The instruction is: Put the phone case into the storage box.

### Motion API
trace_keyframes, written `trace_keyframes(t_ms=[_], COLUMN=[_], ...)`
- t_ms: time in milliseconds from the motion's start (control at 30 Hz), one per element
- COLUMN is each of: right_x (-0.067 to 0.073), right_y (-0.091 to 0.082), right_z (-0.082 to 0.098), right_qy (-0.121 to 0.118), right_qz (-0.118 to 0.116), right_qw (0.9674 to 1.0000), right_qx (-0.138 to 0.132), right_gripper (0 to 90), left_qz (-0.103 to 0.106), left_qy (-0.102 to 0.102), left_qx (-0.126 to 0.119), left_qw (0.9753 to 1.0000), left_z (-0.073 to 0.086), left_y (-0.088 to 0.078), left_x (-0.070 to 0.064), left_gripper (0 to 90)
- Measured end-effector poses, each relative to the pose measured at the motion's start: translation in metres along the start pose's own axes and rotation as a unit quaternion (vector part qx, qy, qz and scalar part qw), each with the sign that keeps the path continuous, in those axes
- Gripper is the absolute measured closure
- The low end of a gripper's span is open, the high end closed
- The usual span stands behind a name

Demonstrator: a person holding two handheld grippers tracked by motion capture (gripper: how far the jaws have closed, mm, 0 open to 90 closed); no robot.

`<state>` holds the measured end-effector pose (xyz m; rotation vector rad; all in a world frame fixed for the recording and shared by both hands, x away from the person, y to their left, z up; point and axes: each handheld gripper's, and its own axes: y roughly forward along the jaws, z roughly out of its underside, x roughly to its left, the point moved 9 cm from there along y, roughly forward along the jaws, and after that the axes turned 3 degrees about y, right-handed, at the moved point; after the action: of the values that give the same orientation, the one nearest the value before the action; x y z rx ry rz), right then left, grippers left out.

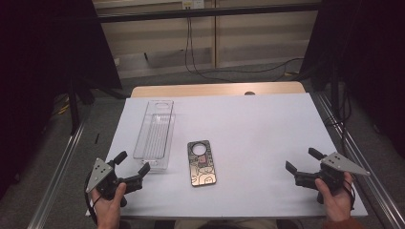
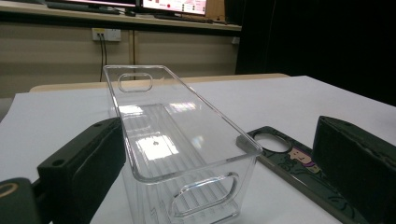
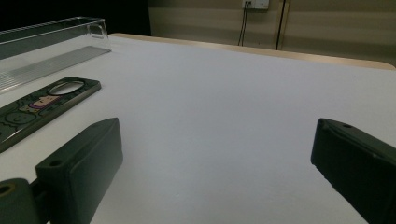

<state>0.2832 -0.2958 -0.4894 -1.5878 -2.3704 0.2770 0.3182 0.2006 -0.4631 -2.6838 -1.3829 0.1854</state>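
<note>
Both grippers wait with jaws spread wide and empty: left gripper point(image 1: 130, 168) at seven o'clock, right gripper point(image 1: 302, 163) at four. The phone case point(image 1: 201, 163) lies flat at table centre; light, thin, probably slick, so pinch a long edge. The clear plastic bin point(image 1: 155, 134), just beside at ten o'clock, crowds the left's approach.

A clear, colourless ribbed plastic bin point(image 1: 155, 135) stood on the white table sheet point(image 1: 258, 129) beside a dark olive phone case point(image 1: 201, 162) printed with pale cartoon line drawings and a small pink-purple figure, while both grippers' jaws were black.
</note>
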Motion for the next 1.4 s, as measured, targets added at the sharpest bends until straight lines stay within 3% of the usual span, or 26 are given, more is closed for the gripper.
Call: trace_keyframes(t_ms=[100, 333, 567, 800, 933, 1133, 1300, 1400], right_x=[-0.002, -0.006, -0.004, 0.000, 0.004, 0.015, 0.023, 0.028], right_y=[0.001, 0.000, 0.006, 0.006, 0.006, 0.008, 0.012, 0.012], right_z=[0.001, 0.005, 0.008, 0.010, 0.011, 0.010, 0.013, 0.013], right_qy=[0.002, 0.019, 0.015, 0.030, 0.032, 0.014, 0.026, 0.020], right_qz=[0.005, 0.014, 0.005, 0.000, -0.002, -0.021, -0.040, -0.047], right_qw=[1.0000, 0.9997, 0.9997, 0.9993, 0.9991, 0.9993, 0.9978, 0.9971], right_qx=[0.002, 0.010, 0.020, 0.024, 0.026, 0.028, 0.046, 0.055], right_gripper=[2.0, 2.0, 1.2, 1.1, 0.9, 2.1, 3.5, 4.8], left_qz=[0.001, -0.007, -0.008, -0.008, 0.006, 0.007, 0.002, 0.004], left_qy=[0.005, -0.004, -0.004, -0.003, -0.001, 0.004, 0.004, 0.003], left_qx=[-0.005, 0.000, 0.004, 0.003, 0.003, 0.004, 0.005, 0.004], left_qw=[1.0000, 1.0000, 1.0000, 1.0000, 1.0000, 1.0000, 1.0000, 1.0000], left_z=[-0.002, 0.000, 0.001, 0.000, 0.000, 0.000, 0.000, 0.000], left_y=[0.000, 0.002, 0.002, 0.002, 0.004, 0.002, 0.002, 0.003], left_x=[-0.001, 0.001, 0.001, 0.000, -0.002, 0.000, 0.000, -0.001], left_gripper=[3.4, 3.3, 3.3, 3.2, 3.1, 3.1, 3.1, 3.1])
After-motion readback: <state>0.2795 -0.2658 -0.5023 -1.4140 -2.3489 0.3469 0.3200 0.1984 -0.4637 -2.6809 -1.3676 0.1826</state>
